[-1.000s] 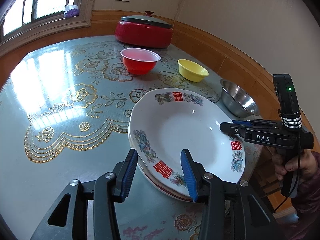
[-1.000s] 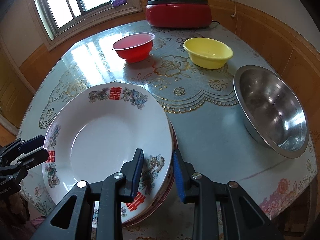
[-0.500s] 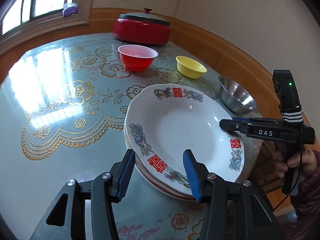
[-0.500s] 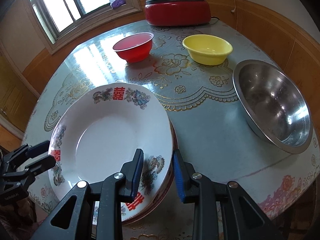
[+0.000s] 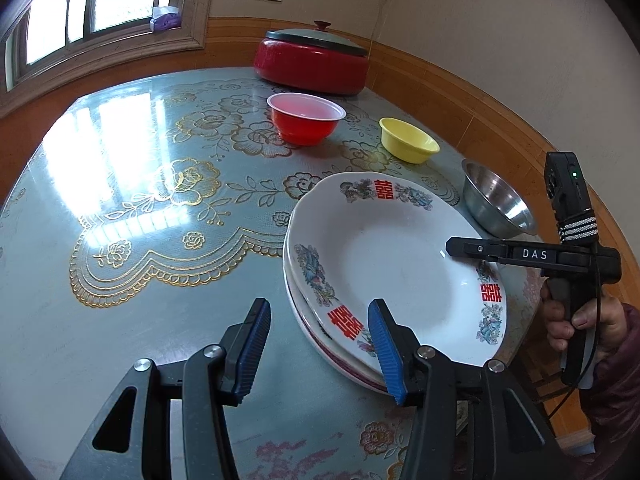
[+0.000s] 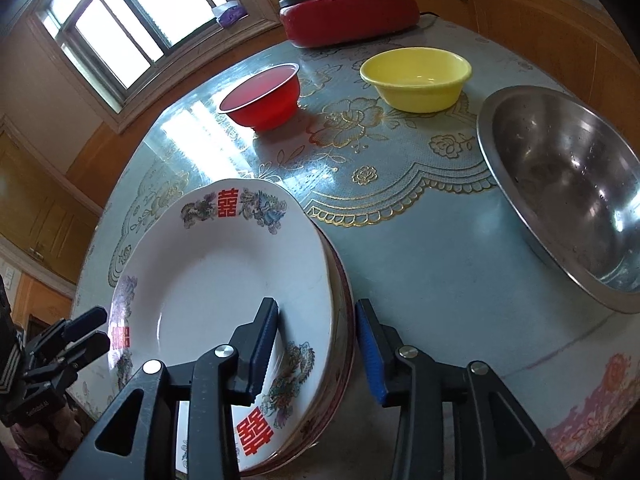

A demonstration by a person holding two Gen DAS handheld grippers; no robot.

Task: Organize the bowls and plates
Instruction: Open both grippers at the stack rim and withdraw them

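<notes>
A stack of white plates with red characters and flower prints lies near the table's front edge. My left gripper straddles its near-left rim; the jaws are opening and the pads stand clear of the plates. My right gripper straddles the rim on the stack's other side. Its jaws are opening too, one finger over the top plate and one outside the rim, neither pressing. The left wrist view shows the right gripper reaching over the plate. The left gripper appears at the right wrist view's left edge.
Beyond the plates stand a red bowl, a yellow bowl and a steel bowl, the last near the table's right edge. A red lidded electric pot sits at the back by the wall. A hand holds the right gripper.
The right gripper's jaws have widened around the stack's rim, and it has come a little lower and closer. The left jaws have spread slightly. The plates have not moved.
</notes>
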